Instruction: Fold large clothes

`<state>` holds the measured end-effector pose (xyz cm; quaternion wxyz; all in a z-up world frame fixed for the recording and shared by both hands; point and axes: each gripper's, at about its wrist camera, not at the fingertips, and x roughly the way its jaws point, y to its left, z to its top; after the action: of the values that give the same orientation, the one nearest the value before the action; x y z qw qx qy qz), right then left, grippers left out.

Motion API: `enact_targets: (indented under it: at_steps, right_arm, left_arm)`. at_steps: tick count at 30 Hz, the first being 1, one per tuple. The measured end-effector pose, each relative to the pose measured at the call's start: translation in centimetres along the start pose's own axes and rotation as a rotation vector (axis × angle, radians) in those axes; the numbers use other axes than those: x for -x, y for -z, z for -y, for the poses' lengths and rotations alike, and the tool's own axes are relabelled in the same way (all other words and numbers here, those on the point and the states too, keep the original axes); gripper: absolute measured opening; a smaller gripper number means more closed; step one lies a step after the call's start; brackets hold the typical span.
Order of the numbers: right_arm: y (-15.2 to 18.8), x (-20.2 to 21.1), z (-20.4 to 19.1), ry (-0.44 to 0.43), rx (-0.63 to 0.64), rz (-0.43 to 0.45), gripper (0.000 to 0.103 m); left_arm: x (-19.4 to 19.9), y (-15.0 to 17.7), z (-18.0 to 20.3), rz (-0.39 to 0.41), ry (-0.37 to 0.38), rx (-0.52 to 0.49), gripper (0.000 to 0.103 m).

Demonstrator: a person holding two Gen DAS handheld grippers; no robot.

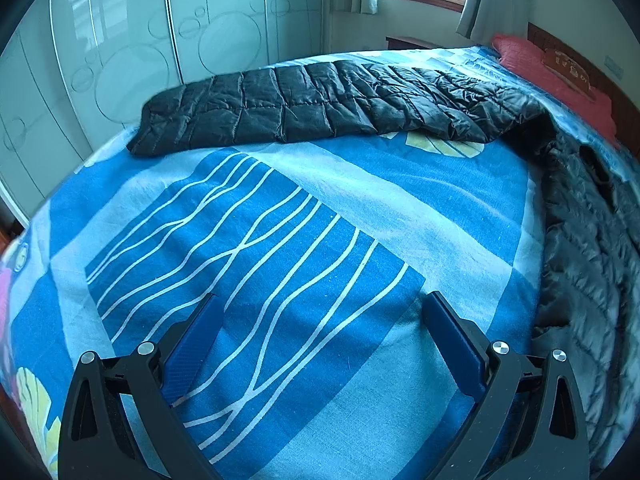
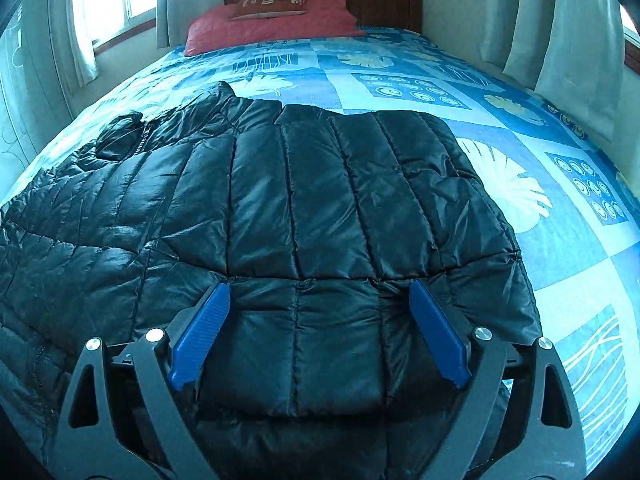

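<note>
The jacket (image 2: 304, 200) is a black quilted puffer and it lies flat on the bed (image 2: 580, 264). In the right wrist view it fills the middle and the left of the picture, with the collar toward 11 o'clock and 1 sleeve already laid over the body. The other sleeve (image 1: 320, 104) shows in the left wrist view, stretched out across the bed at 12 o'clock, well apart from the body of the jacket at 3 o'clock.

The right gripper (image 2: 320, 328) stands wide over the folded part of the jacket, and nothing is pinched between its blue pads. The left gripper (image 1: 320, 344) is wide too and holds nothing; only bare bedsheet is under it.

I judge that the jacket is light and very soft, but puffy, so a fold will spring up again if it is not pressed down. The shell looks shiny and probably slippery, so a thin pinch may slide off. The best hold seems to be at a stitched seam or at the cuff of the stretched sleeve, where the filling is thin and the pads can close well.
</note>
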<state>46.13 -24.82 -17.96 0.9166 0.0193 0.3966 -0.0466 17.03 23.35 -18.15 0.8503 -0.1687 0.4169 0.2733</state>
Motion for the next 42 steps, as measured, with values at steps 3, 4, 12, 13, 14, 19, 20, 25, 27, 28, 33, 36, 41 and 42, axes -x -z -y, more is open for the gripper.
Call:
enact_targets:
  at_steps: [3,4,12,13,14,19,20,25,27,28,33,36,41,42]
  right_arm:
    - [0.1,0.0,0.0,0.001,0.001,0.004,0.091]
    - [0.1,0.0,0.0,0.001,0.001,0.005,0.091]
    - [0.1,0.1,0.0,0.000,0.002,0.008,0.091]
    - [0.1,0.1,0.0,0.000,0.002,0.008,0.091]
    - [0.1,0.1,0.0,0.001,0.002,0.008,0.091]
    - [0.1,0.1,0.0,0.000,0.003,0.010,0.091]
    - [0.1,0.1,0.0,0.000,0.003,0.010,0.091]
    - [0.1,0.1,0.0,0.001,0.003,0.011,0.091]
    - [0.2,0.1,0.0,0.002,0.004,0.012,0.091]
    - [0.2,0.1,0.0,0.001,0.003,0.012,0.091]
    - [0.2,0.1,0.0,0.002,0.003,0.012,0.091]
    - [0.2,0.1,0.0,0.002,0.002,0.013,0.091]
    - [0.2,0.1,0.0,0.003,0.002,0.014,0.091]
    - [0.2,0.1,0.0,0.003,0.001,0.015,0.091]
  left_arm:
    - [0.5,-1.1,-3.1,0.037,0.157,0.160,0.099]
    - [0.3,-1.5,-4.1,0.046,0.192,0.207,0.099]
    - [-3.1,-6.3,-11.4,0.177,0.329,0.528,0.099]
    - [-3.6,-7.1,-12.1,0.199,0.331,0.553,0.099]
    - [-4.2,-7.8,-12.7,0.211,0.330,0.573,0.099]
    - [-5.9,-10.7,-14.4,0.267,0.299,0.635,0.099]
    - [-6.1,-11.0,-14.7,0.271,0.299,0.648,0.099]
    - [-6.1,-10.9,-17.4,0.284,0.287,0.795,0.058]
    - [-6.5,-10.7,-19.1,0.292,0.315,0.843,0.034]
    - [-6.9,-10.8,-19.5,0.284,0.322,0.847,0.019]
    - [-5.6,-12.3,-18.8,0.291,0.242,0.702,0.010]
    - [-3.3,-14.0,-15.9,0.346,0.231,0.580,0.009]
    - [0.4,-16.8,-8.3,0.419,0.300,0.355,0.009]
    - [1.1,-17.4,-6.1,0.428,0.322,0.297,0.009]
